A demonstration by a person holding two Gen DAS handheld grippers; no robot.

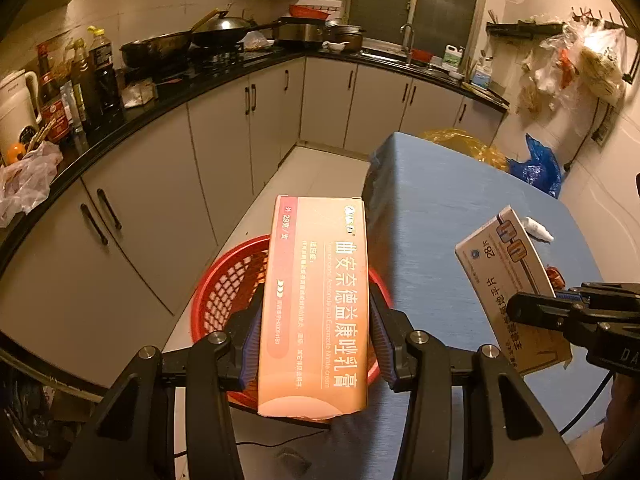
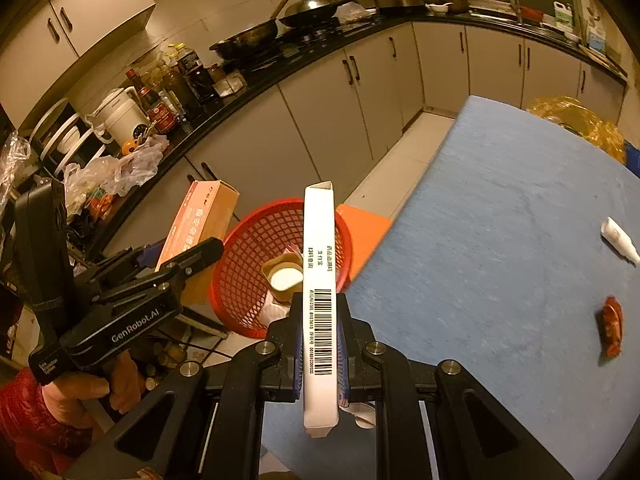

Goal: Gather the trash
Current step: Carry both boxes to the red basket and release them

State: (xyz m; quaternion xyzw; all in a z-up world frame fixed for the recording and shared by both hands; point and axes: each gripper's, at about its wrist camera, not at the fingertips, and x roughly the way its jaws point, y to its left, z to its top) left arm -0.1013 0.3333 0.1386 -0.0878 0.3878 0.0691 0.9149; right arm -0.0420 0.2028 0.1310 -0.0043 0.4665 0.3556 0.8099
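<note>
My left gripper (image 1: pixel 316 320) is shut on a long orange medicine box (image 1: pixel 316 300) and holds it over the red mesh basket (image 1: pixel 228 292), which stands on the floor beside the blue table (image 1: pixel 448 216). In the right wrist view the same orange box (image 2: pixel 200 224) shows at the left, above the red basket (image 2: pixel 248 264). My right gripper (image 2: pixel 319 328) is shut on a thin white box (image 2: pixel 319 280) with a barcode, held edge-on near the table's edge. That white box (image 1: pixel 516 288) appears at the right of the left wrist view. A paper cup (image 2: pixel 285 278) lies inside the basket.
On the blue table (image 2: pixel 500 208) lie a small white tube (image 2: pixel 620 240) and a red wrapper (image 2: pixel 612 324). An orange stool (image 2: pixel 364 232) stands behind the basket. Kitchen cabinets and a crowded black counter (image 1: pixel 168 96) run along the left and back. A hand in a red sleeve (image 2: pixel 24 412) holds the left gripper.
</note>
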